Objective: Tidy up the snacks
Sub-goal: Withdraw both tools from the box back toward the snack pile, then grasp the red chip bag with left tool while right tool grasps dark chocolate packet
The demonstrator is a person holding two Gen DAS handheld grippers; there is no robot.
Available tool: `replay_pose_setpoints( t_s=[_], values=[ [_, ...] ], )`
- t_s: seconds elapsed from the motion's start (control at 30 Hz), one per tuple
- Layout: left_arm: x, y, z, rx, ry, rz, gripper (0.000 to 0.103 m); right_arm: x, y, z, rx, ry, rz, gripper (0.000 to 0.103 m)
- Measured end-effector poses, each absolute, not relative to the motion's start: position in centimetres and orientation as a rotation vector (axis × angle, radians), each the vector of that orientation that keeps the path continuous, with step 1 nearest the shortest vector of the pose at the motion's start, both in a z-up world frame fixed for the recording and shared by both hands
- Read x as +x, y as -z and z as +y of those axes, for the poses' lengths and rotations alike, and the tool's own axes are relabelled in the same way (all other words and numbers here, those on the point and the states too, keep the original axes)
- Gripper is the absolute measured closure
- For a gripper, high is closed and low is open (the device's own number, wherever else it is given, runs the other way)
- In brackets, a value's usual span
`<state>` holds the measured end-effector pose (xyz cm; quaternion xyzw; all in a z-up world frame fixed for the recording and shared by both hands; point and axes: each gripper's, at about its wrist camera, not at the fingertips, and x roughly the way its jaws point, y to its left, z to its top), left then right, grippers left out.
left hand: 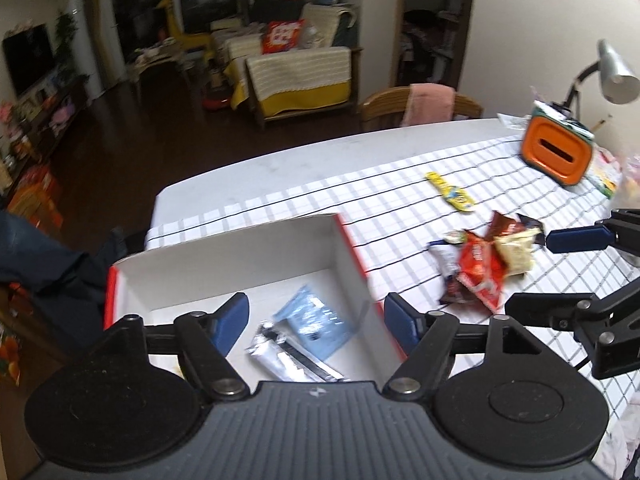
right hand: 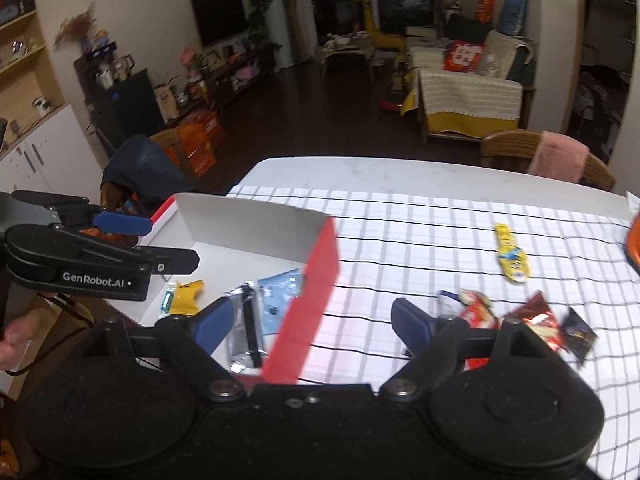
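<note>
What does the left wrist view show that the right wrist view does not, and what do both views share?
Only the left wrist view shows the grey desk lamp and the whole orange container with a slot at the far end of the table.

Only the right wrist view shows the yellow packet lying in the box, and a hand at the left edge.

Both show the red-and-white box holding a light blue packet and a silver packet, a yellow wrapper alone on the checked cloth, and a loose pile of snacks.
</note>
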<state>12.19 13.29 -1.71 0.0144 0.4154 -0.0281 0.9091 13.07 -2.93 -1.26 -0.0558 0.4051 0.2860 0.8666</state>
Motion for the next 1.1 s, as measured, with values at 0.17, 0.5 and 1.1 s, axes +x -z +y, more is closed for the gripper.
replay_pose_setpoints(
  t_s=[0.17, 0.5, 1.1],
  values=[
    [12.8, 1.7, 9.6, 0.05, 0.111, 0.857, 0.024, 13.1, 1.3, -6.6, -0.094, -0.563, 0.837, 0.01],
    [14.9, 3.3, 2.3, 0.069, 0.149, 0.853, 0.018, 14.1, 2.0, -14.5, -0.1, -0.511, 0.839, 0.001],
    [22.0, 11.3, -9.4, 0.239, 0.191, 1.004, 0.018, 22.2, 9.4, -26.6, -0.185, -0.477, 0.932, 0.001]
  ],
)
